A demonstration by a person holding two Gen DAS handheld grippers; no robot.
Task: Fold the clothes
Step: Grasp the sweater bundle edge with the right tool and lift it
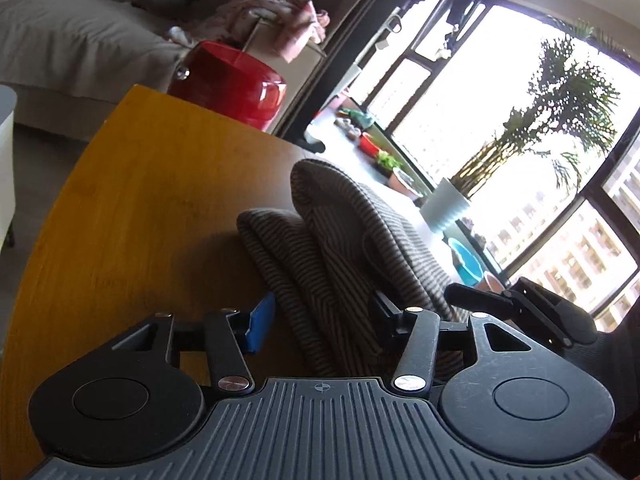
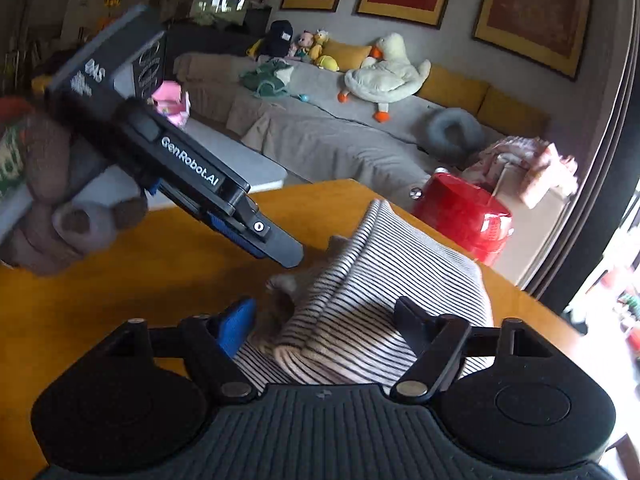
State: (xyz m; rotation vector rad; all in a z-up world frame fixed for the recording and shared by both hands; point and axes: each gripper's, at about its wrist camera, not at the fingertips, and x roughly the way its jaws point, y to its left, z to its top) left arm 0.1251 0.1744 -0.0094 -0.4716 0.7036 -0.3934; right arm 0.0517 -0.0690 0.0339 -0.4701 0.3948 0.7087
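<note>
A striped garment (image 1: 340,248) lies bunched in thick folds on the wooden table (image 1: 140,200). My left gripper (image 1: 320,320) straddles a fold of it, jaws wide apart, the cloth between them. In the right wrist view the same striped garment (image 2: 380,280) rises in a ridge between the open jaws of my right gripper (image 2: 324,320). The left gripper (image 2: 280,246), held by a gloved hand (image 2: 60,216), hovers at the left just above the cloth, and its fingers look close together from this side.
A red stool (image 1: 232,80) stands past the table's far edge, with a grey sofa (image 2: 340,136) behind it holding a plush goose (image 2: 384,72) and a neck pillow (image 2: 452,128). A window with potted plants (image 1: 500,152) is at the right.
</note>
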